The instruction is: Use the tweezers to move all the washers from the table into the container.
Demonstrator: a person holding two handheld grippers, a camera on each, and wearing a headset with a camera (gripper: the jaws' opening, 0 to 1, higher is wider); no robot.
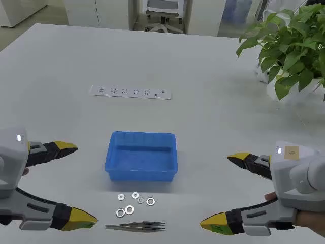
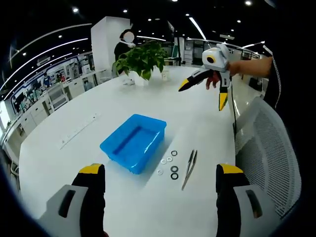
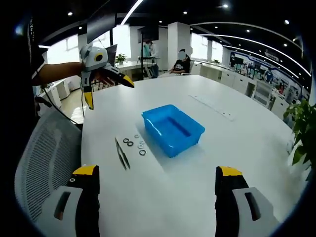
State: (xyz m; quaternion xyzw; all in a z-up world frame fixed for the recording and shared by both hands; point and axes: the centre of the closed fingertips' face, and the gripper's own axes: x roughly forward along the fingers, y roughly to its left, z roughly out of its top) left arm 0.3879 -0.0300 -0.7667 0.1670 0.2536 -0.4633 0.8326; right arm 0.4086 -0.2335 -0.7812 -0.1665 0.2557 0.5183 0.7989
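The white table (image 1: 213, 112) was mostly bare. In the head view the container (image 1: 141, 155) stood in the middle, the washers (image 1: 133, 202) just before it, the tweezers (image 1: 135, 225) beside them, toward the near edge. The left gripper (image 1: 85, 184) and right gripper (image 1: 215, 189) hung wide open, empty. In the gripper views free room lay around the tweezers. I judge no step was begun; first a gripper must pick up the tweezers.
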